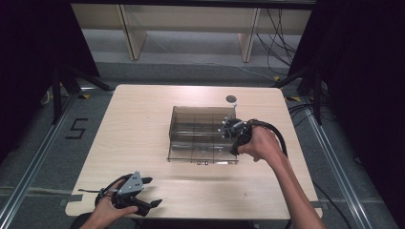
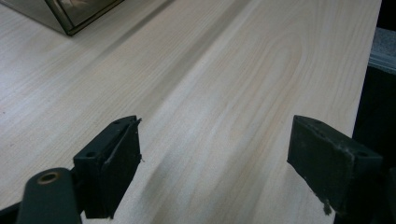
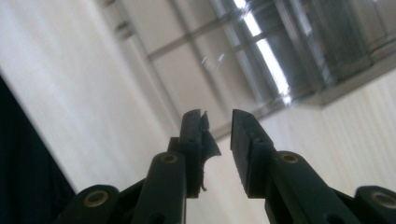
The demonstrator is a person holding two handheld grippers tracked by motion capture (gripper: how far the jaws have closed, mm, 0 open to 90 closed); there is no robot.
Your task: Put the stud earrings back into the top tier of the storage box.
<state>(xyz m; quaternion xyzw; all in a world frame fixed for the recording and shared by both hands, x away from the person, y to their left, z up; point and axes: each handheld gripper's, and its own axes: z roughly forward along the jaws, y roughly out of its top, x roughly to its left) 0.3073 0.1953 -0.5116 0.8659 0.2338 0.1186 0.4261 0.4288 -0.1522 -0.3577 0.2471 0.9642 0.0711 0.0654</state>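
two grippers are seen: the right gripper (image 1: 228, 128), right of centre in the high view, is held at the right wall of the clear divided box (image 1: 200, 136) with its jaws slightly parted on nothing. the left gripper (image 1: 152, 192), lower left, is spread wide over the table (image 1: 133, 124). the box is judged light, stiff, slippery, brittle; a wall rim is best pinched.

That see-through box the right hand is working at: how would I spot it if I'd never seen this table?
Look at the pale wooden table. Just right of its middle sits a smoky clear plastic box, divided into small compartments, its lid raised. A small dark disc lies behind it.
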